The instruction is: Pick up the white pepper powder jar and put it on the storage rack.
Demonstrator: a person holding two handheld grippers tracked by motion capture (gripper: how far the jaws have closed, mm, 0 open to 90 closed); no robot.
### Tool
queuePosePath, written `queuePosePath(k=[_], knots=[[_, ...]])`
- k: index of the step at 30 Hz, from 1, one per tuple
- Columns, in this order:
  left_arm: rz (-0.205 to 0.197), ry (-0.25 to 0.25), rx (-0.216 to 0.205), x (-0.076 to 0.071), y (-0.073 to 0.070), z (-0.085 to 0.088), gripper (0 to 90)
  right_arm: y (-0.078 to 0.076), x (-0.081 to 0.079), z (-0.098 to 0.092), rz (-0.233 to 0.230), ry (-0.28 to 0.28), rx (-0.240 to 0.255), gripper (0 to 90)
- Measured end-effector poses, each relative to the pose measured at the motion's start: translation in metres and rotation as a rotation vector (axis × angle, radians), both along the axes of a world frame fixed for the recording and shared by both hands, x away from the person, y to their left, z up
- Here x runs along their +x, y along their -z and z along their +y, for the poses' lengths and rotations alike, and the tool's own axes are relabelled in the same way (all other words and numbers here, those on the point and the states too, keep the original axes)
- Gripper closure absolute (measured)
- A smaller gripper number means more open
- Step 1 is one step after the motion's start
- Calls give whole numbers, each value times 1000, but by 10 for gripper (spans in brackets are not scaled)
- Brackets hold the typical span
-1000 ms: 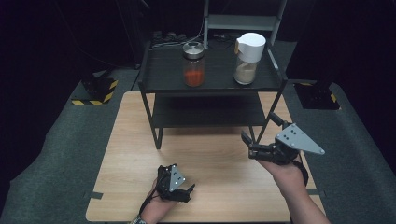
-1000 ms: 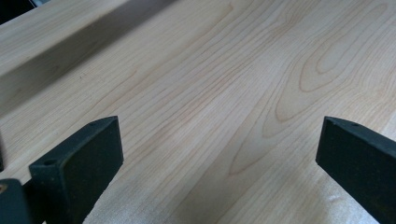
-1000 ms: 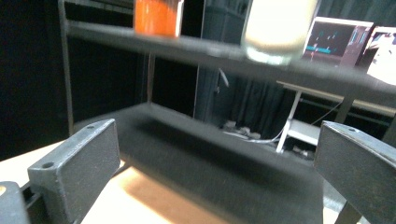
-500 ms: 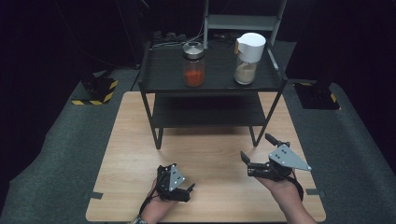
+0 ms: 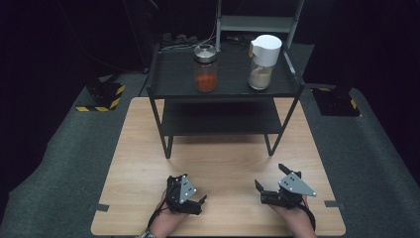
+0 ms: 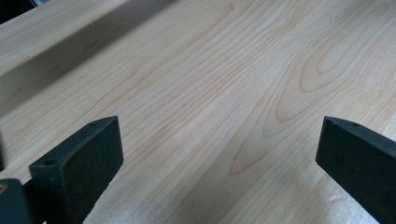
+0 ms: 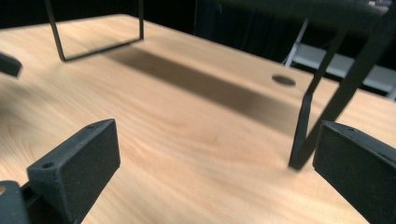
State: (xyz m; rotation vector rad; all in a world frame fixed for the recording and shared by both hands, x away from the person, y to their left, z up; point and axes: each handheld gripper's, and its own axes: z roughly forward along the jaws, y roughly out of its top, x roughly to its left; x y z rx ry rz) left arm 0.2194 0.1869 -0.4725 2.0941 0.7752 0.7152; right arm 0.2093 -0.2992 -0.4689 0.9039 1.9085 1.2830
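My left gripper (image 5: 194, 197) rests low on the wooden table (image 5: 228, 163) near its front edge, held in a hand. In the left gripper view it (image 6: 219, 144) stands open, with bare wood between its jaws. My right gripper (image 5: 270, 176) sits at the front right of the table and points toward the black shelf rack (image 5: 223, 91). Its jaws are wide apart and hold nothing (image 7: 217, 144); a rack leg (image 7: 306, 130) stands just ahead of the right jaw.
On the rack's top shelf stand a glass jar of orange-red powder (image 5: 205, 74) with a metal lid and a jar of beige powder (image 5: 262, 64) with a white lid. The lower shelf (image 5: 220, 119) looks bare. Grey carpet (image 5: 59, 163) surrounds the table.
My right gripper has come back toward the person and down, from the table's right side to its front edge. The left gripper has stayed put.
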Motion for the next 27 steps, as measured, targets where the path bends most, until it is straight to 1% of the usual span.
queuePosePath(k=[5, 11, 14, 16, 18, 23, 25, 27], knots=[[-5, -1, -6, -1, 1, 1, 10, 10, -1, 2, 24, 20, -40, 0], [-7, 4, 0, -1, 1, 0, 10, 16, 0, 4, 51, 33, -87, 0], [-6, 3, -1, -1, 1, 0, 10, 18, 0, 4, 68, 37, -101, 0], [-6, 2, -1, -1, 1, 0, 10, 18, 0, 5, 78, 43, -116, 0], [-8, 3, 0, -1, 1, 0, 10, 18, -1, 6, 76, 44, -135, 0], [-14, 4, 2, -2, 1, 0, 10, 14, -2, 14, 83, 42, -202, 0], [-13, 3, 3, -2, 1, 0, 10, 12, -1, 16, 97, 36, -228, 0], [-11, 1, 1, -2, 1, 0, 10, 11, -1, 16, 101, 28, -232, 0]])
